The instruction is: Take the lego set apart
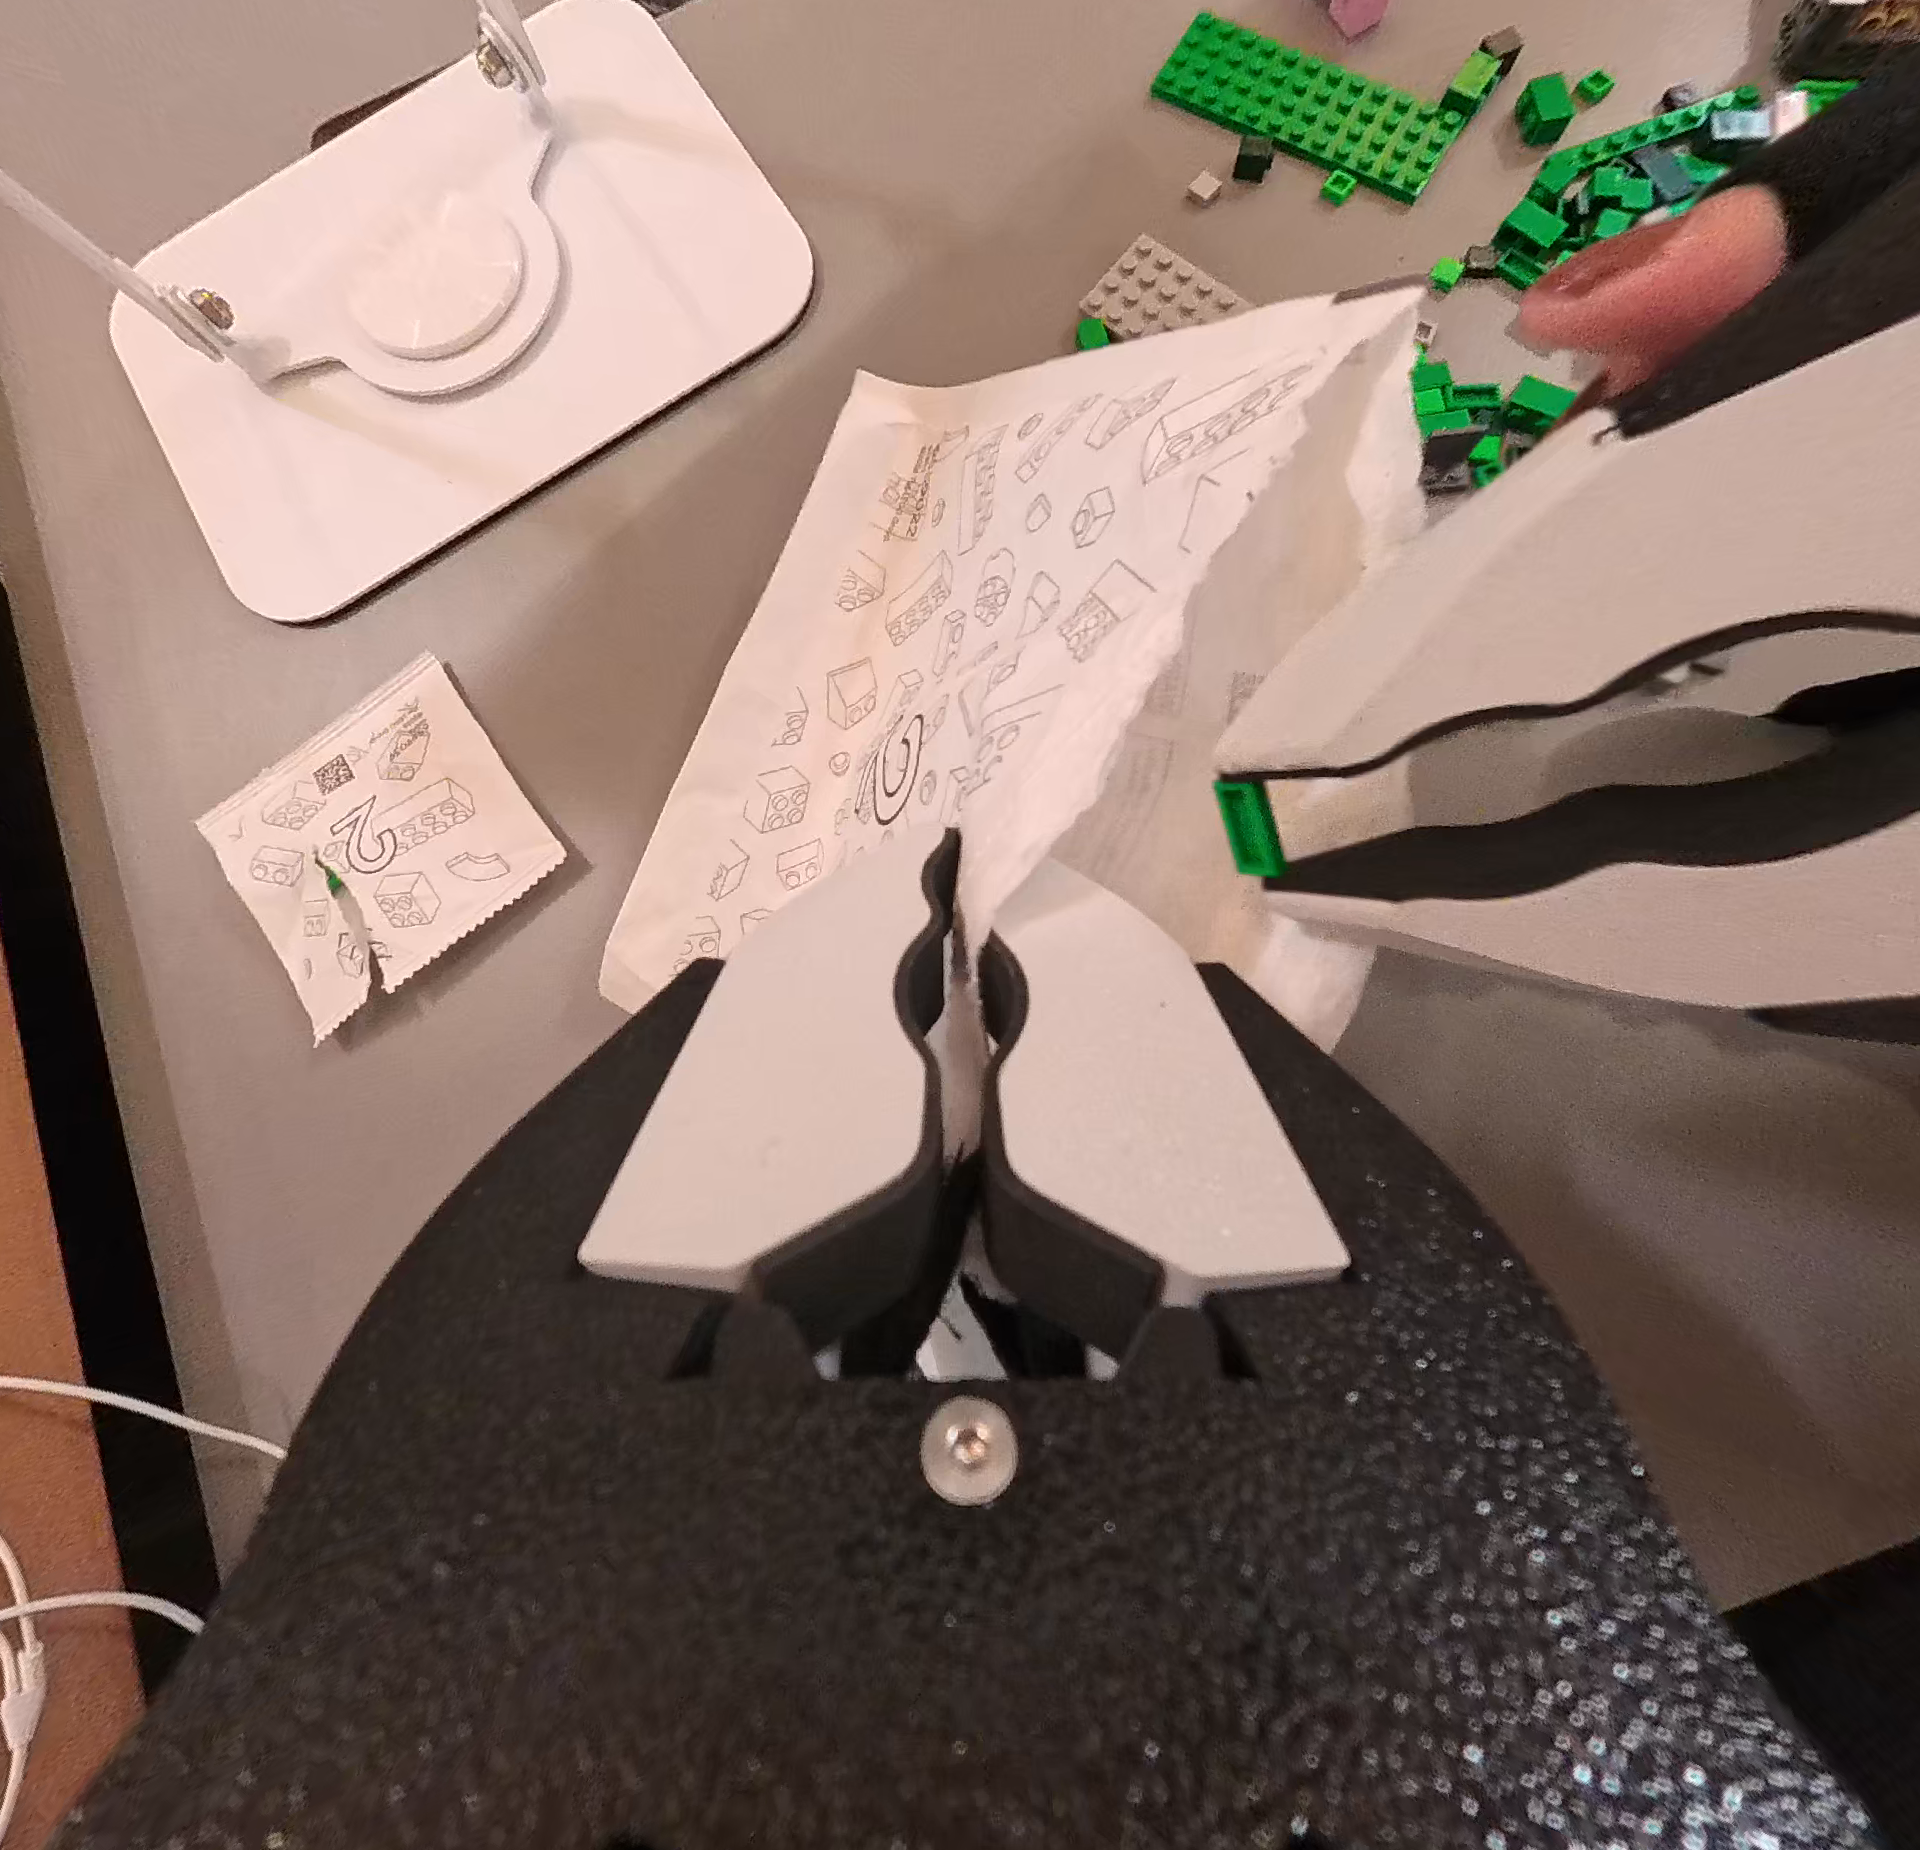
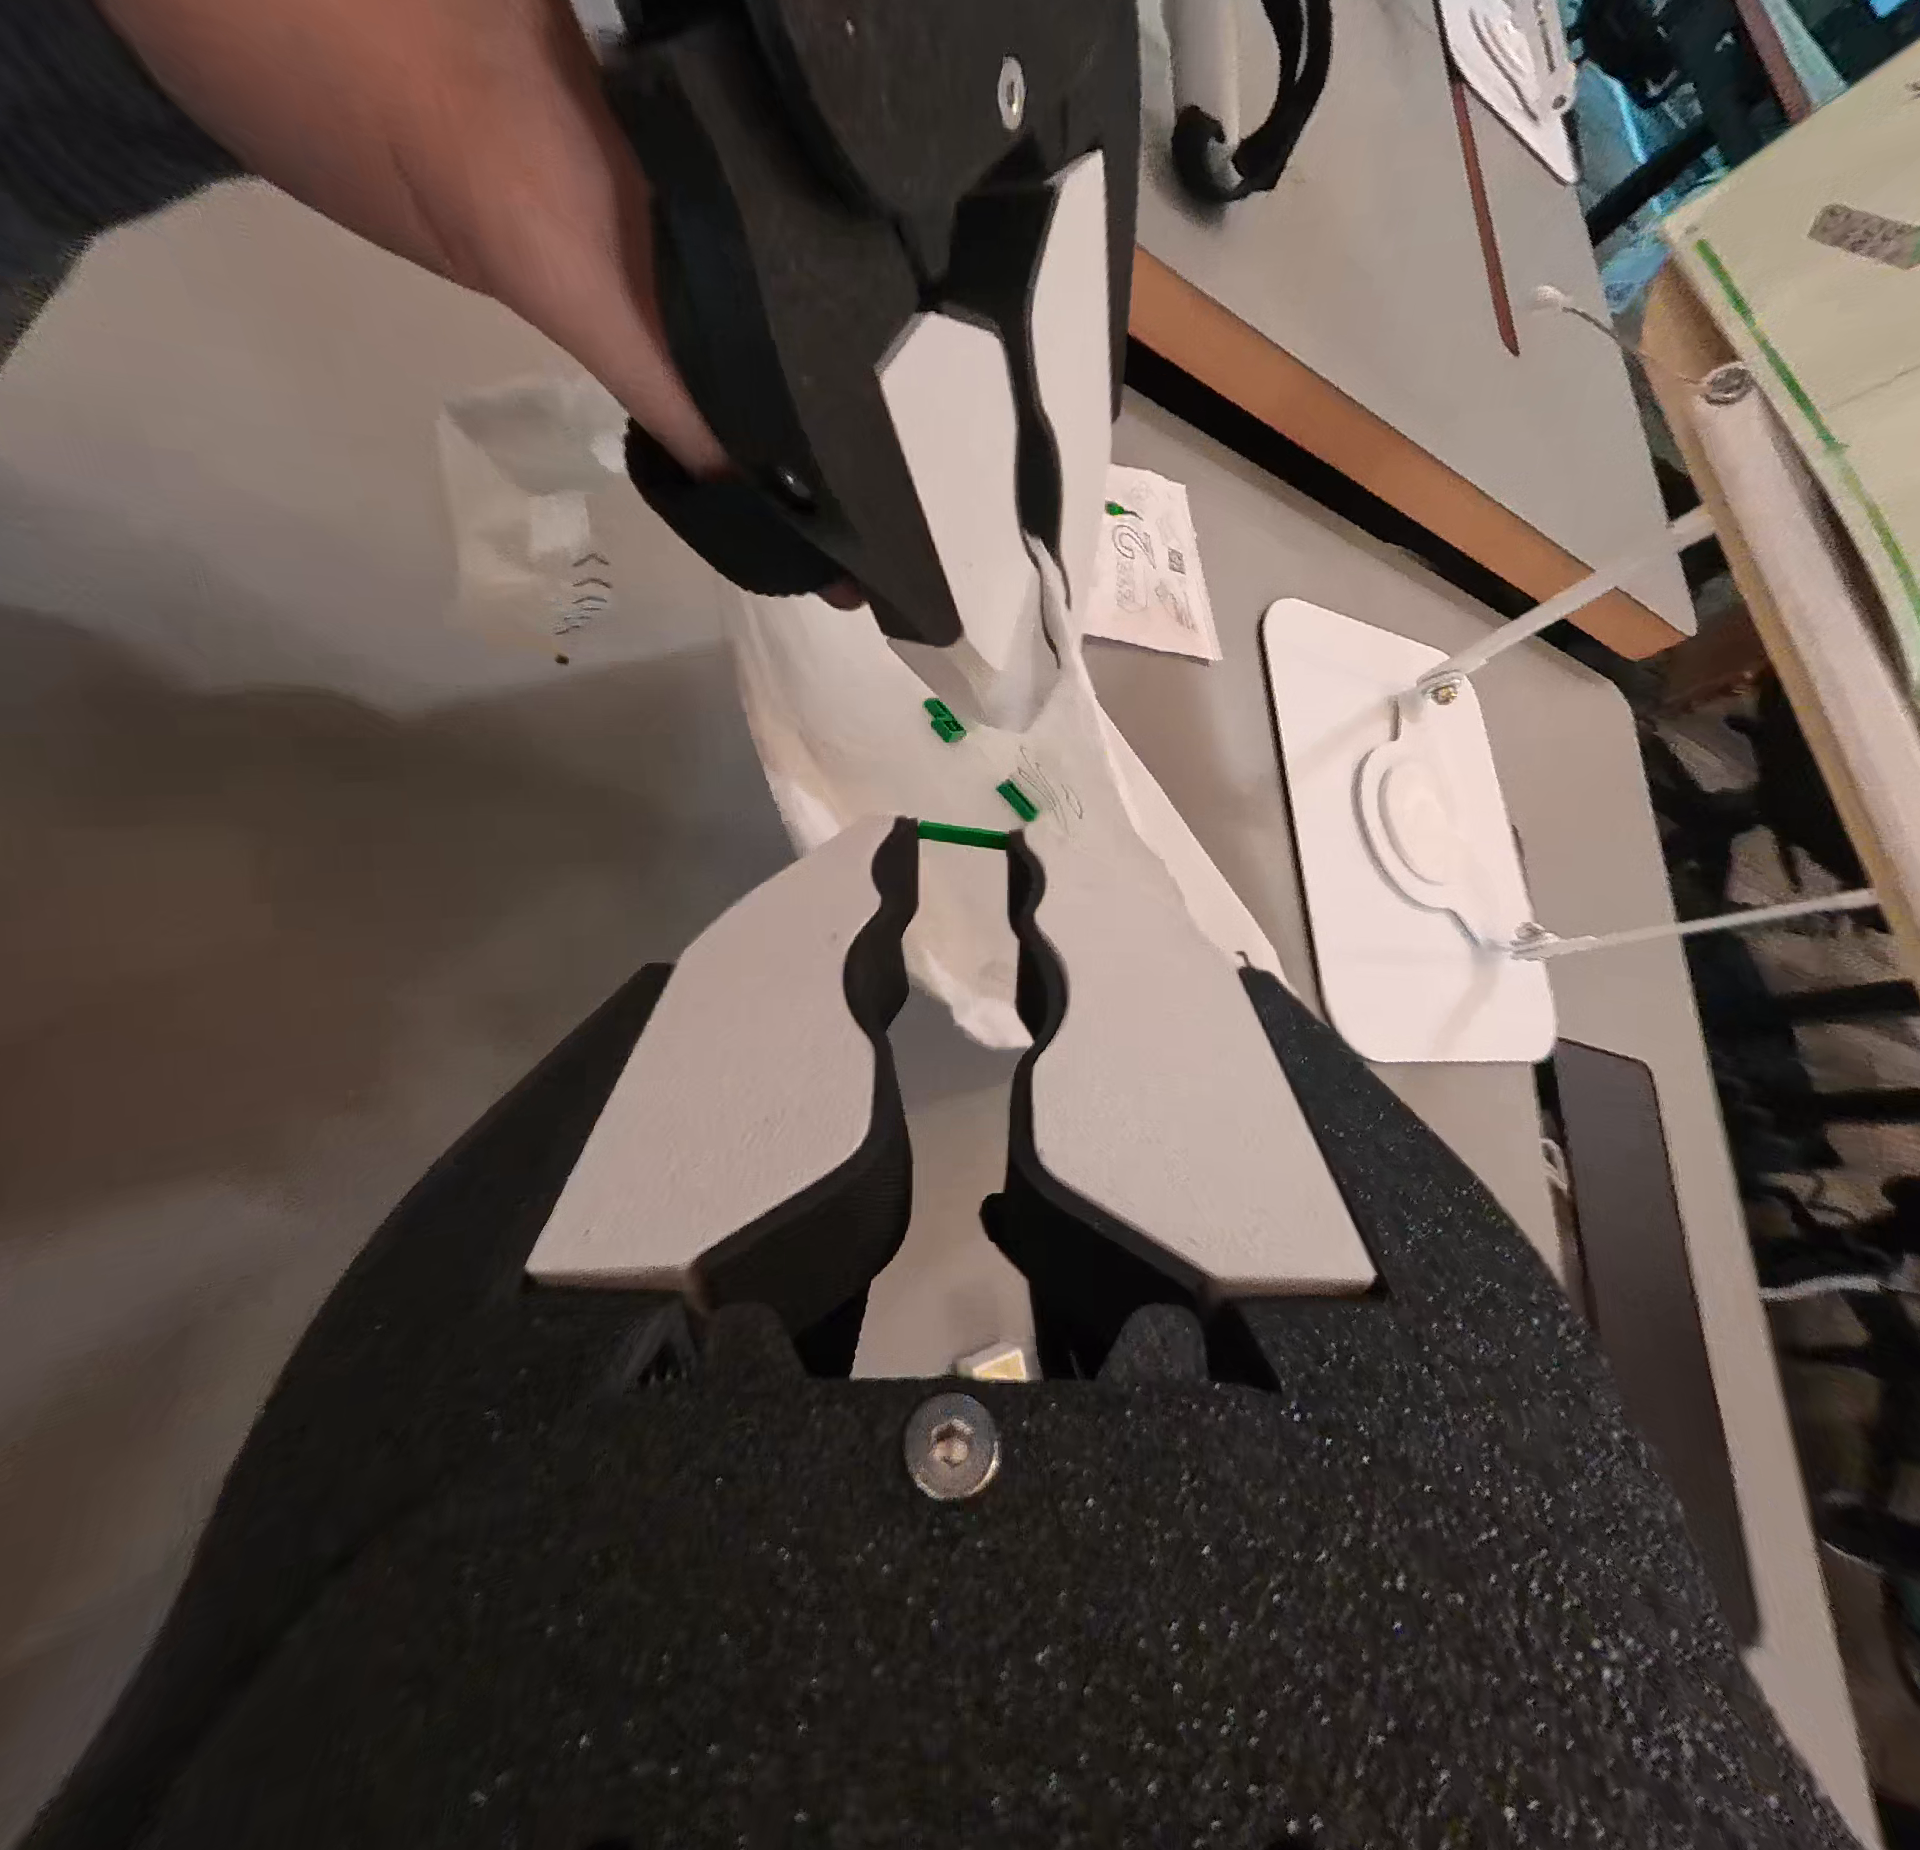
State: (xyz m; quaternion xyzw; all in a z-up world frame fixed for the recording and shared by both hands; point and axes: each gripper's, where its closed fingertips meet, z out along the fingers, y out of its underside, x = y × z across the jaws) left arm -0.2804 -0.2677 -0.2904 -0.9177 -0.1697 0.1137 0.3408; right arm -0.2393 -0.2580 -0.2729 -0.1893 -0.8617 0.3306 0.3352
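Left fingers (image 1: 904, 1021) clench the paper bag's (image 1: 966, 605) torn edge; right fingers (image 2: 769, 1021) pinch a green plate (image 2: 963, 835) at their tips.

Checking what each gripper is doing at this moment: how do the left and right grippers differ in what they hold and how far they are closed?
The left gripper is shut on the torn edge of the large white paper bag, holding it up; the right gripper pinches a small flat green lego piece at its tips. The left fingers nearly meet; the right stand apart by the piece's length. Both have grey fingers with wavy black pads.
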